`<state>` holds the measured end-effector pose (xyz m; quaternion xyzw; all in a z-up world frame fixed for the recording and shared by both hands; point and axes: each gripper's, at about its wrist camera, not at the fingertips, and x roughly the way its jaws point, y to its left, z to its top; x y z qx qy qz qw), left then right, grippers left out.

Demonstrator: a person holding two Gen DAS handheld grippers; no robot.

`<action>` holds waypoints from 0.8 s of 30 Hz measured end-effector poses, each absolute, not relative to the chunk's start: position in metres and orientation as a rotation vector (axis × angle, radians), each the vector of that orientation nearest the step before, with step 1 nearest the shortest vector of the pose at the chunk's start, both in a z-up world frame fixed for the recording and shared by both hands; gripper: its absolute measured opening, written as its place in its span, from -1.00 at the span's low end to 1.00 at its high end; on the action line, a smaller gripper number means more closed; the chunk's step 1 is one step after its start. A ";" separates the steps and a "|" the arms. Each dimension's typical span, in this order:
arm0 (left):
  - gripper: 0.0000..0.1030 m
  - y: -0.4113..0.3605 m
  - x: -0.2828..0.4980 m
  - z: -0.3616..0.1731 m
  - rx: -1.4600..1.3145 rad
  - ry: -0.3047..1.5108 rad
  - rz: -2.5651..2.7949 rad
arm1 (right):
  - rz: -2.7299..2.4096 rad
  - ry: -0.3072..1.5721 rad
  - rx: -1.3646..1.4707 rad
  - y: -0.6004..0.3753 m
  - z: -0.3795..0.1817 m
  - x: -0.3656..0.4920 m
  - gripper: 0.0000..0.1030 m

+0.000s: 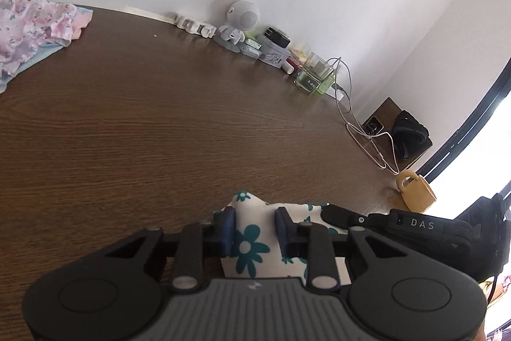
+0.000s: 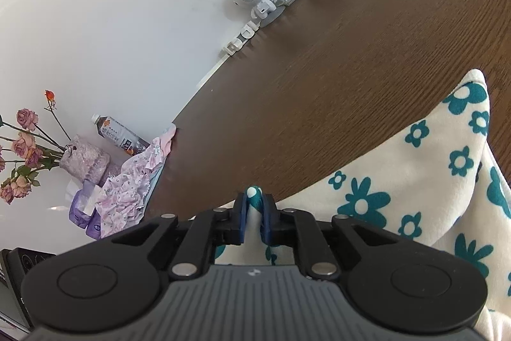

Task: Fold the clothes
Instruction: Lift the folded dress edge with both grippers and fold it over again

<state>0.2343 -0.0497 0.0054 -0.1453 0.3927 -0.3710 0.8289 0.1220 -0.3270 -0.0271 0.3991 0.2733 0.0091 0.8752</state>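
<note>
Looking at how both claws had it, the white fleecy cloth with teal flower print point(image 2: 415, 181) was clearly a soft, floppy thing. It sagged between the grips and draped over the dark brown wood-grain tabletop point(image 1: 159, 117) with no stiffness at all.

The right claw point(image 2: 254, 213) was pinched tight on a bunched-up edge, a little nub of fabric poking out past the blue pads point(image 2: 242, 213). The left claw point(image 1: 255, 229) had its pads point(image 1: 228, 229) set wider, with a thick fold of the same cloth filling the gap between them, so I'd say it was gripping too, just on a fatter bunch.

My take:
- Light enough that weight is no issue, but it looked plush, so layers could probably slide on each other.
- Best hold is at corners or a hem, not mid-panel, or you drag a wad instead of a clean edge.
- Keep it taut between the two grips or the fold line will wander.

The crumpled pink floral garment point(image 1: 35, 24) sat well apart at the far side of the tabletop, and the mustard yellow mug point(image 1: 415, 190) stood near the edge on the right, close enough that I'd watch for swinging cloth.
</note>
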 end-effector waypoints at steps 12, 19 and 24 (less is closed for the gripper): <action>-0.38 -0.041 0.247 -0.003 -0.447 0.847 -0.719 | -0.017 0.541 0.730 -0.312 -0.009 0.109 -0.75; 0.03 -0.029 0.234 -0.003 -0.439 0.852 -0.730 | -0.030 0.552 0.734 -0.306 -0.008 0.078 -0.26; -0.48 -0.034 0.238 -0.019 -0.498 0.873 -0.753 | -0.020 0.556 0.782 -0.303 -0.023 0.079 -0.67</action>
